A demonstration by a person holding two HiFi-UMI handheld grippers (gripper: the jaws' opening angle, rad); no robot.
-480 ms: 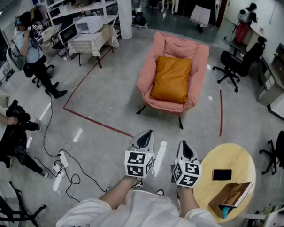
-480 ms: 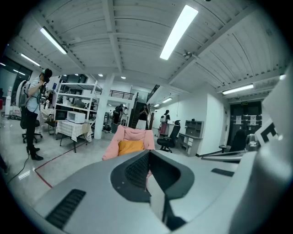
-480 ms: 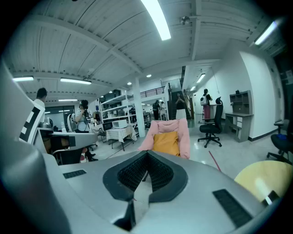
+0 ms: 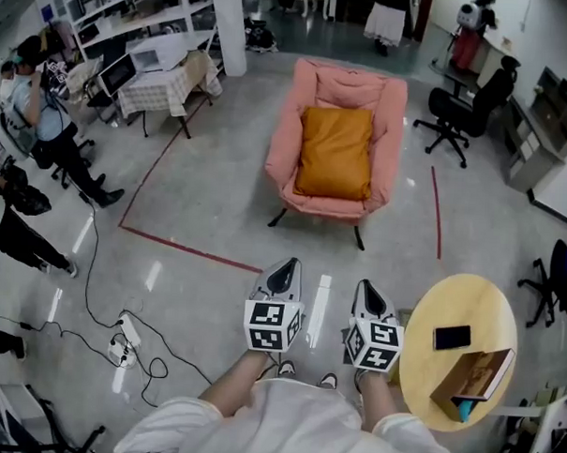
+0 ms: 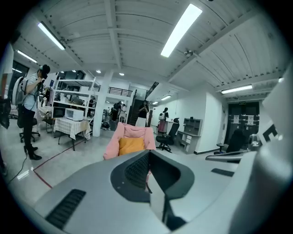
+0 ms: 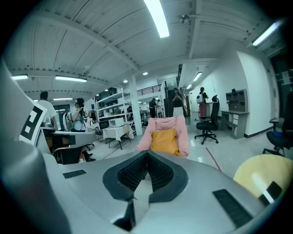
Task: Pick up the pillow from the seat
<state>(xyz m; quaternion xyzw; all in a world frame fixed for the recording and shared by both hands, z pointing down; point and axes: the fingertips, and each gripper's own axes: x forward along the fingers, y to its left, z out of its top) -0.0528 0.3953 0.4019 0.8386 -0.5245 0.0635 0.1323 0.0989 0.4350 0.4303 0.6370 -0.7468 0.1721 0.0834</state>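
So, both tools are seen fully closed here. The left gripper (image 5: 147, 153) is shown with its two dark ribbed pads pressed together at the tip and nothing caught between them. The same is seen on the right gripper (image 6: 146, 154): pads met in a tight V, nothing held, nothing touched. In the head view both are held side by side in the air, low in the picture, with the tips pointed to 12 o'clock and the floor well below them.

The pillow (image 4: 336, 151), mustard orange, is found dead ahead at 12 o'clock, well apart from both grippers. It is propped on the seat of the pink armchair (image 4: 285, 141), leaned back against the backrest and framed by the two padded arms.

As for writing, a cube with black-and-white square markers (image 4: 273, 326) is carried on each gripper, and only patterns are shown on it. A round wooden table (image 4: 463, 299) is placed at about 4 o'clock from the right gripper, and a dark phone (image 4: 450, 337) and a brown book (image 4: 476, 375) are laid on it. Whatever is printed on the book's cover is too small to be read.

A red tape line (image 4: 184, 247) is stuck on the floor at roughly 10 o'clock. A black office chair (image 4: 454, 118) is parked at 1 o'clock, just right of the armchair. A person in a light top (image 4: 40, 112) is seen standing over at 10 o'clock.
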